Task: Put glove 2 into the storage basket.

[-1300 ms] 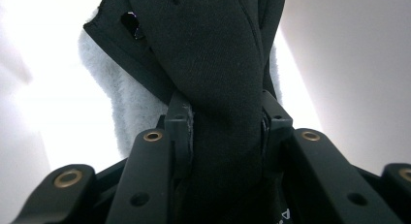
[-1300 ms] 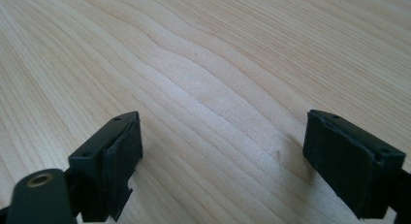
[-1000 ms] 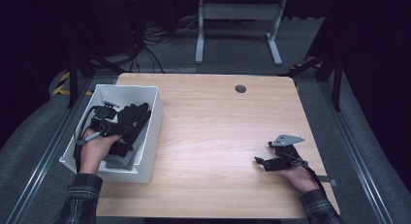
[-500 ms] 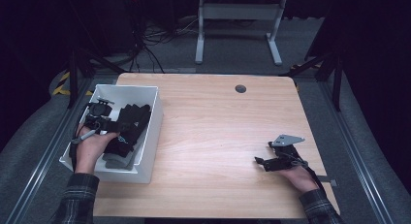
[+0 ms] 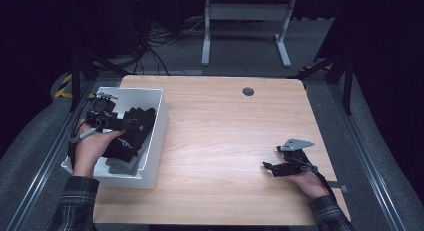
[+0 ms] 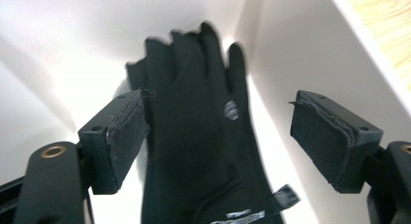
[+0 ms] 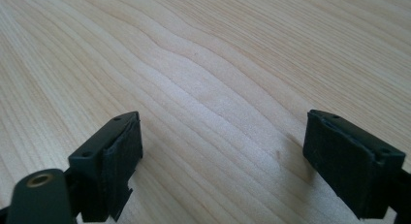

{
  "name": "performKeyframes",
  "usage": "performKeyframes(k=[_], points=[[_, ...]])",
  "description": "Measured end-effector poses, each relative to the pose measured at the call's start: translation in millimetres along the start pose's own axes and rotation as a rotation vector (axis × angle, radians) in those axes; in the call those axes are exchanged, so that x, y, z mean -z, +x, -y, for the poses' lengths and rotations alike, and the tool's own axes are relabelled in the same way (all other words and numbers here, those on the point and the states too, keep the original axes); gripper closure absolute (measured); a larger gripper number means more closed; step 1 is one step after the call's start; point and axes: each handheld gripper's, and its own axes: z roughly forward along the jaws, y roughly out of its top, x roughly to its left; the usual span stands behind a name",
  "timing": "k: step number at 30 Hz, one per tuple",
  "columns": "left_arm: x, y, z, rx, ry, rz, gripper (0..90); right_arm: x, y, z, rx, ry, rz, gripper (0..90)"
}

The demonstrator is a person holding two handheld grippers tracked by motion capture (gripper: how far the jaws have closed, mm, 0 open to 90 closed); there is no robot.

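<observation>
Over the white bin (image 5: pixel 152 141), the left tongs (image 6: pixel 218 136) have just been opening and stand wide above a black glove (image 6: pixel 194 151) lying inside it (unpinched), while the right tongs (image 7: pixel 223 166) gape well right of the bin, over bare desk (image 5: pixel 225 136).

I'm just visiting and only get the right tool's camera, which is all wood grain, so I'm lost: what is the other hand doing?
Observer: The left tool hangs over a white bin at the left edge of the table.
Operator: Is anything in that bin?
Observer: A heap of black gloves; one glove lies flat right under that tool.
Operator: Is it gripping that glove?
Observer: No. Its jaws have just been opening and stand wide, the pads clear of the glove.
</observation>
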Motion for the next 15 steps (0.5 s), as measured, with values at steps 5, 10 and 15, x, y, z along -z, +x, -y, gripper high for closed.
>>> performKeyframes(k=[5,10,15], points=[[7.5,-16.0,-9.3,-0.039,-0.029,0.042,21.4,0.0,0.0,0.0,0.0,0.0,0.0,14.7],[9.6,-31.8,-17.1,-0.073,-0.054,0.1,21.3,0.0,0.0,0.0,-0.001,0.0,0.0,14.7],[9.0,-50.4,-23.3,-0.115,-0.071,0.135,20.8,0.0,0.0,0.0,-0.001,0.0,0.001,14.7]])
